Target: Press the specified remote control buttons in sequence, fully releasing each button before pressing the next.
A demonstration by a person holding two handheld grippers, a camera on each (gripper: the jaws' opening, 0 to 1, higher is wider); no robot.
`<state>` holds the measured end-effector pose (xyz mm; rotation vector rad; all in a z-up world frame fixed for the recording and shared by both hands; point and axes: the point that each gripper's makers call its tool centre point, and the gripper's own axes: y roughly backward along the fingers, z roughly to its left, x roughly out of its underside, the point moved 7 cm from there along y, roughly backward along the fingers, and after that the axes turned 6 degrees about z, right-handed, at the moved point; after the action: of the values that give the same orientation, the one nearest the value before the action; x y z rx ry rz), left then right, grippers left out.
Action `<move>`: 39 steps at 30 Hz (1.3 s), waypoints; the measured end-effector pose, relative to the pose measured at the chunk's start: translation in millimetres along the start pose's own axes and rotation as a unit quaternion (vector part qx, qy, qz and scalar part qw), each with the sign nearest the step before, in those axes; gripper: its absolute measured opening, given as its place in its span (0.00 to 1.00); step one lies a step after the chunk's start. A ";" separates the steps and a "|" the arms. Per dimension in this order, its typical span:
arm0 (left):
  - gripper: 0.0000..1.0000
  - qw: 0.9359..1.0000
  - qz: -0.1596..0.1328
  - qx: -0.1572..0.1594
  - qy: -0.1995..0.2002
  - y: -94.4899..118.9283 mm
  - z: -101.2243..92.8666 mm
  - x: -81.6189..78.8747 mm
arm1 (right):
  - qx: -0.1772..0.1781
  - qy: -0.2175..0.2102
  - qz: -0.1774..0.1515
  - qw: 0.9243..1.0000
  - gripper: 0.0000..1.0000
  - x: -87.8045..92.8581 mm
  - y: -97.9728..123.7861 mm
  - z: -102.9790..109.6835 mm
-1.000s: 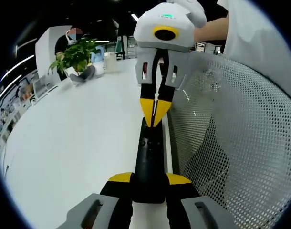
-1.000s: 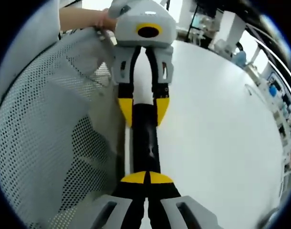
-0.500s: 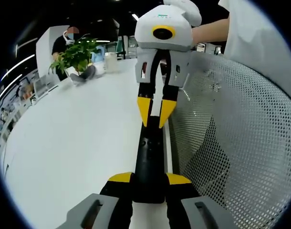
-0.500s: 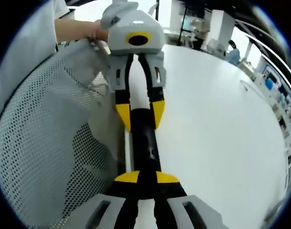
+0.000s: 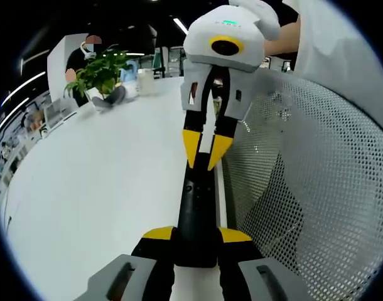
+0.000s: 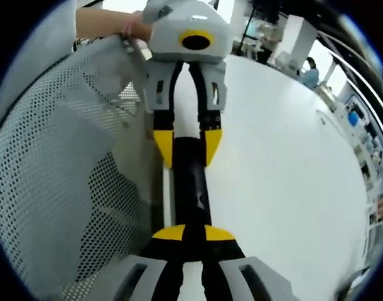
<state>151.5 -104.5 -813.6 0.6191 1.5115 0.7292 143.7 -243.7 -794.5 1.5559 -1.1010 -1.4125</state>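
The black remote control [image 5: 196, 210] runs lengthwise up the centre of the left gripper view, on the white table [image 5: 97, 182] beside a perforated mesh basket [image 5: 311, 188]. The left gripper [image 5: 196, 236] pinches its near end. The right gripper [image 5: 205, 150] hovers over its far end, tips slightly parted.

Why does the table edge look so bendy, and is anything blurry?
Left gripper view: the fisheye lens curves the white table, and the far green potted plant looks soft. Right gripper view: the white perforated mesh basket bulges, and the long black remote control stays sharp.

Slim black remote [image 5: 196, 210], flat on table [image 5: 91, 182]
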 end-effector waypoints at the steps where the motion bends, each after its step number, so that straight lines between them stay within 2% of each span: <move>1: 0.25 1.000 0.000 0.001 0.000 -0.1 0.0 -0.2 | -0.004 -0.001 0.009 1.000 0.06 -1.8 -0.3 -1.6; 4: 0.25 1.000 -0.001 0.001 -0.001 -0.5 0.5 0.2 | -0.023 -0.012 0.035 0.999 0.06 -4.8 -1.3 -5.7; 7: 0.25 1.000 -0.001 0.002 -0.001 -0.6 0.8 0.2 | -0.034 -0.002 0.049 0.998 0.06 -6.7 -2.0 -7.6; 8: 0.25 1.000 -0.001 0.002 -0.001 -0.7 1.0 0.3 | -0.037 0.015 0.053 0.998 0.06 -6.7 -2.2 -7.7; 10: 0.25 1.000 -0.002 0.002 -0.001 -0.7 1.1 0.0 | -0.038 0.018 0.058 0.997 0.06 -6.8 -2.2 -7.4; 15: 0.25 1.000 -0.001 0.002 -0.001 -0.9 1.5 -0.3 | -0.042 0.011 0.062 0.997 0.06 -6.7 -1.7 -8.6; 16: 0.25 1.000 -0.001 0.002 -0.001 -0.7 1.3 -0.5 | -0.039 -0.006 0.048 0.998 0.06 -4.7 -1.0 -8.6; 18: 0.25 1.000 -0.001 0.001 0.000 -0.5 1.2 -0.7 | -0.035 -0.011 0.006 0.999 0.06 0.1 -0.3 -8.4; 22: 0.25 1.000 -0.001 0.001 -0.001 -0.7 1.4 0.0 | -0.029 -0.003 -0.057 0.998 0.06 9.7 0.6 -7.0; 26: 0.25 1.000 -0.001 0.001 -0.001 -0.6 1.1 -0.3 | -0.033 0.001 -0.076 0.997 0.06 12.2 0.9 -7.5; 29: 0.25 1.000 -0.001 0.000 0.001 -0.4 0.6 -0.1 | -0.038 -0.029 -0.090 0.995 0.06 10.1 -0.5 -8.8; 39: 0.25 1.000 -0.002 0.001 0.001 -0.1 0.4 0.4 | -0.040 0.009 -0.069 0.997 0.07 1.4 -1.9 -8.2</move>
<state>151.9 -104.2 -813.9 0.6176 1.5145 0.7253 152.1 -244.5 -795.8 1.6088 -0.9293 -1.5118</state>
